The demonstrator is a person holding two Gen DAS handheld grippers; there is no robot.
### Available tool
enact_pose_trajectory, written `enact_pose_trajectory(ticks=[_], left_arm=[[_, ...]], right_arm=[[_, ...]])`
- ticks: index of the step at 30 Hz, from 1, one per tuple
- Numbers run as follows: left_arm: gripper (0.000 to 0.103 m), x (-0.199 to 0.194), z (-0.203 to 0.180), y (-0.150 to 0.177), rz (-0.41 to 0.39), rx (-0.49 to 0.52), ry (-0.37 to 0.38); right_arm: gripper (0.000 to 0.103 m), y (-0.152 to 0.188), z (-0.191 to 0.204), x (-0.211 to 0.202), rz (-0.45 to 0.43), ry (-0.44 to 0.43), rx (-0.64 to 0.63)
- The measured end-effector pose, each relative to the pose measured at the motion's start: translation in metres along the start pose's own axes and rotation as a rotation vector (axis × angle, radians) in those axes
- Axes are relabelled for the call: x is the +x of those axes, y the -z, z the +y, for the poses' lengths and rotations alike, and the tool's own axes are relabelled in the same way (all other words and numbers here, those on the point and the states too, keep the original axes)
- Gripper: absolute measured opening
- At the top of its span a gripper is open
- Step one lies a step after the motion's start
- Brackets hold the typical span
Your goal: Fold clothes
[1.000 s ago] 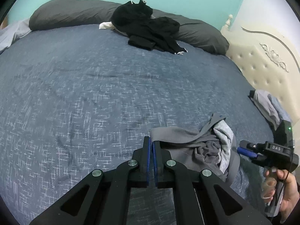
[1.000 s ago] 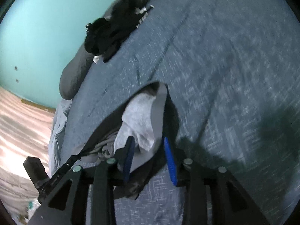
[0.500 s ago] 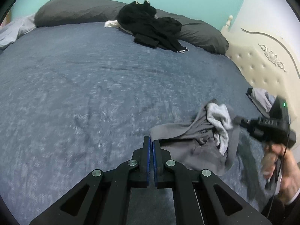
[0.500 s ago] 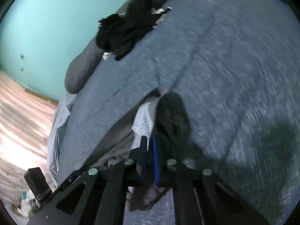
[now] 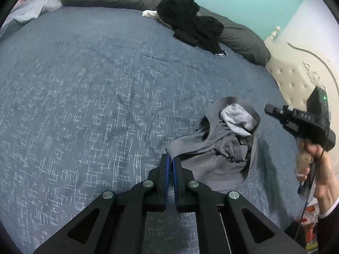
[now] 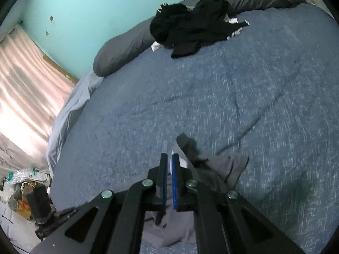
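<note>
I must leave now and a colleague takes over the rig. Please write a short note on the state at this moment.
Left gripper: shut on a corner of the grey garment.
Right gripper: fingers shut; whether on cloth, cannot tell.
Grey garment: crumpled on the blue bedspread, not yet spread flat.
Black clothes: piled by the pillows, untouched.
Done: nothing folded.
Left: flatten and fold the grey garment, then the black clothes.
</note>
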State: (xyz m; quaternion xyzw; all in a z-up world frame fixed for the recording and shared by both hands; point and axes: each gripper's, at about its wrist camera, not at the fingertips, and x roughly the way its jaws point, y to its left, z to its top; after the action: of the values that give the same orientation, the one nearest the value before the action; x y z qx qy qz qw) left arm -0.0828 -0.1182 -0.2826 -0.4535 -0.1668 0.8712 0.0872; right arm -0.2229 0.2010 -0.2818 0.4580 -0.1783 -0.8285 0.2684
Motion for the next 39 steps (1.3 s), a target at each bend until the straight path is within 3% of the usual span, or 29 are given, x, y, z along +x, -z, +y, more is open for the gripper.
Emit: enact_pose_trajectory(ticks=[1,3,7,9,11,14,19,21,24,34,39], left_arm=[[0.022,0.0,-0.001,-0.002,0.0,0.0,-0.001],[0.051,-0.001,-0.003,-0.006,-0.009,-0.002,-0.001],[0.054,0.001,-0.01,-0.016,-0.028,0.014,-0.005],[0.054,0.01,-0.016,-0.023,-0.018,0.031,-0.002],[0.054,0.023,-0.024,-0.031,-0.008,0.05,0.006],[0.056,0.044,-0.038,-0.041,0.011,0.104,0.001],[0.067,0.079,-0.057,-0.056,0.046,0.181,-0.011],[0.077,0.09,-0.058,-0.059,0.053,0.189,-0.031],[0.079,0.105,-0.06,-0.064,0.066,0.198,-0.055],[0.078,0.139,-0.072,-0.07,0.127,0.239,-0.006],[0.063,0.147,-0.078,-0.068,0.138,0.276,-0.002]], right_arm=[[0.003,0.004,-0.004,0.0,0.003,-0.004,0.011],[0.003,0.011,-0.01,0.0,0.005,-0.009,0.04],[0.007,0.027,-0.019,-0.002,0.006,-0.002,0.086],[0.025,0.035,-0.02,-0.002,0.005,-0.009,0.094],[0.034,0.044,-0.022,0.0,0.01,-0.008,0.102],[0.034,0.055,-0.021,0.003,0.009,-0.013,0.098],[0.034,0.064,-0.027,0.005,-0.011,-0.035,0.097],[0.034,0.067,-0.031,0.005,-0.016,-0.044,0.105],[0.034,0.067,-0.036,0.008,-0.005,-0.054,0.112],[0.034,0.072,-0.036,0.012,0.006,-0.071,0.096],[0.035,0.073,-0.044,0.014,0.012,-0.074,0.113]])
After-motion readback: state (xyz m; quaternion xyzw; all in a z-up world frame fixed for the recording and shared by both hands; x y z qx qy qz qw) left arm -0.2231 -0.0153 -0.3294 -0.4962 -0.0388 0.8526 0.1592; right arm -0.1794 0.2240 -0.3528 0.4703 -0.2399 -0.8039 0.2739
